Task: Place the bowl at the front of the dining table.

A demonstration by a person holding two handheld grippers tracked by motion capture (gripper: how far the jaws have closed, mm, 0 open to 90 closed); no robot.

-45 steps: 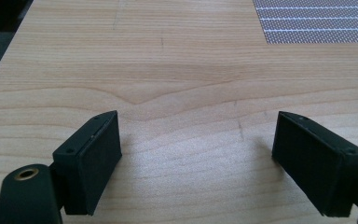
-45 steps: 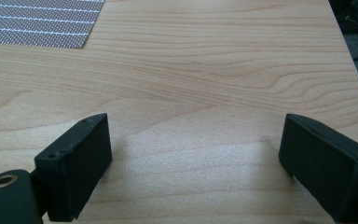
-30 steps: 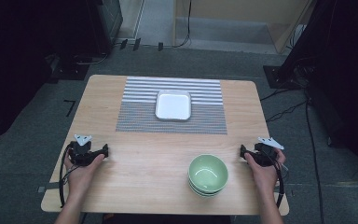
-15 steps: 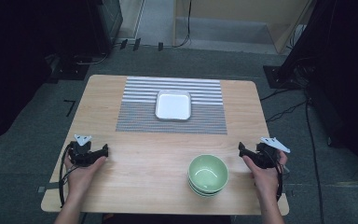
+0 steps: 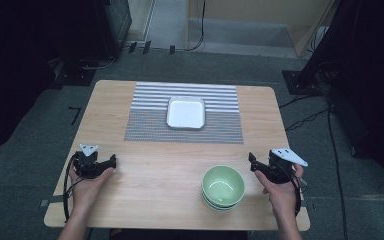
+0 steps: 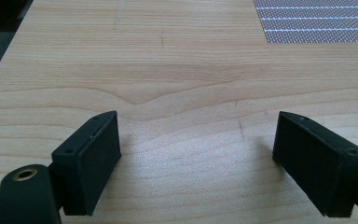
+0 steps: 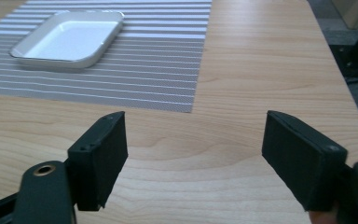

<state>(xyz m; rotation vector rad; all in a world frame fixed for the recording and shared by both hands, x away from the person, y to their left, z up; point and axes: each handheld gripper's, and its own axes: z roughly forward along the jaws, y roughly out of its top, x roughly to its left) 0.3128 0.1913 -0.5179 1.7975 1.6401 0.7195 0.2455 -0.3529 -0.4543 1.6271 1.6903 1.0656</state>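
A stack of pale green bowls (image 5: pixel 223 186) stands near the front edge of the wooden table (image 5: pixel 155 170), right of centre. A white square dish (image 5: pixel 186 112) (image 7: pixel 67 39) rests on a grey striped placemat (image 5: pixel 145 125) (image 7: pixel 168 70) at the back. My left gripper (image 5: pixel 113 161) (image 6: pixel 196 154) lies at the front left, open, with bare wood between its jaws. My right gripper (image 5: pixel 252 161) (image 7: pixel 196 158) is open just right of the bowls, apart from them and holding nothing.
A corner of the placemat (image 6: pixel 317 21) lies ahead of the left gripper to its right. Grey floor, cables and dark stands (image 5: pixel 325 60) surround the table. The table's right edge (image 7: pixel 349 102) is close to the right gripper.
My right gripper has edged a little leftward, toward the bowls. The left gripper has barely shifted. Both stay open.
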